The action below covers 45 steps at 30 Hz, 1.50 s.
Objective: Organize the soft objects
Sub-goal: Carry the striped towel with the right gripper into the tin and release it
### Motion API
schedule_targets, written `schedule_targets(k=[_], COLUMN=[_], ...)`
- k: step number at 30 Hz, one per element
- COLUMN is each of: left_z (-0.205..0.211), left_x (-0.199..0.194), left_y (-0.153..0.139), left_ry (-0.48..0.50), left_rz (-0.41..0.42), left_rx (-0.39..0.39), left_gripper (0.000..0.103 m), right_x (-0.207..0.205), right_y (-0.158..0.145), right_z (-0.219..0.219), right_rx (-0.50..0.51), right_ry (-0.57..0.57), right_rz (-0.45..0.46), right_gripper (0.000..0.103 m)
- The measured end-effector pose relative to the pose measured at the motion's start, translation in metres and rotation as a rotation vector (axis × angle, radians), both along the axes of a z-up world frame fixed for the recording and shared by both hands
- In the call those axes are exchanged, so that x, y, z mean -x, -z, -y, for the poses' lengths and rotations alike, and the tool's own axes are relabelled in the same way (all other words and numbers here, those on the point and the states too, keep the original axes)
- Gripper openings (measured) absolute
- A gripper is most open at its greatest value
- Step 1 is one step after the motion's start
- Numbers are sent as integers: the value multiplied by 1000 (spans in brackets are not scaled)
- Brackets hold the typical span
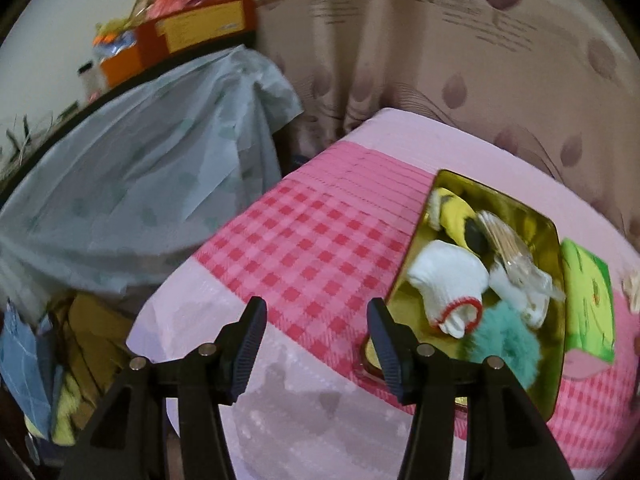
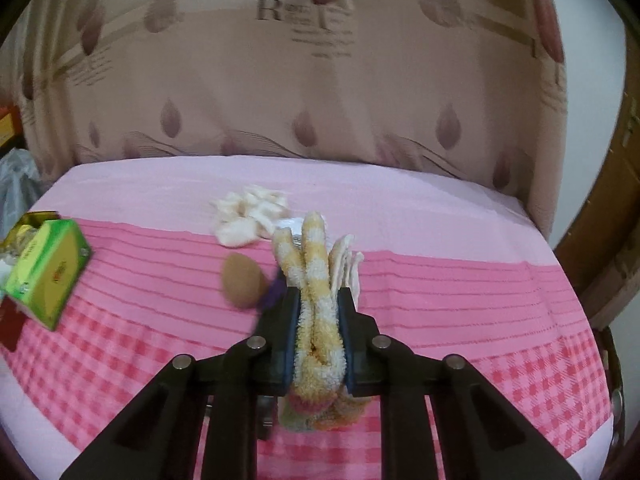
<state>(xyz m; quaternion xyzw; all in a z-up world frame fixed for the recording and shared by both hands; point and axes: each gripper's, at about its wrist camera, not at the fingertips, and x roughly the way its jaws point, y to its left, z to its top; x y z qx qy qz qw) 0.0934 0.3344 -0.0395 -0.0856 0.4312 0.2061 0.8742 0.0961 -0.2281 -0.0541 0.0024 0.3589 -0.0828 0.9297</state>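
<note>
My right gripper is shut on a fuzzy yellow-and-white striped sock and holds it above the pink checked cloth. Behind it lie a cream scrunchie, a brown egg-shaped sponge and some white pads. My left gripper is open and empty above the cloth, left of a gold tin. The tin holds a white sock with red trim, a yellow-and-black soft item, a teal fluffy item and other pieces.
A green box lies right of the tin and shows at the left of the right wrist view. A beige patterned curtain hangs behind. A blue-grey sheet covers furniture to the left, with boxes on top.
</note>
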Motion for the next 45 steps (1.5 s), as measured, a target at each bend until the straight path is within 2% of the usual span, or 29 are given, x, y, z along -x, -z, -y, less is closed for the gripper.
schedule_targets(k=[5,13,27,36,45], left_z=[-12,-15,-28,-33,-35], left_x=[4,5,11,12,12], left_y=[0,0,-4,-6,-4], left_ry=[-57,-75,-132,-154,-168], left_rz=[5,0,22,25,25], left_rx=[28,24,37,39,36], left_gripper=[53,53,53,53,53], right_x=[3,4,-11,-23,-49], right_y=[-15,-33,-49,-32,-3], right_z=[-34,-100,-276,-369,-387], right_rx=[-9,-28,-135,-158,-155], right_ry=[-77,-222,-575,-705,-697], right_rz=[35,61,64,28,-29], right_gripper=[15,15,15,15,15])
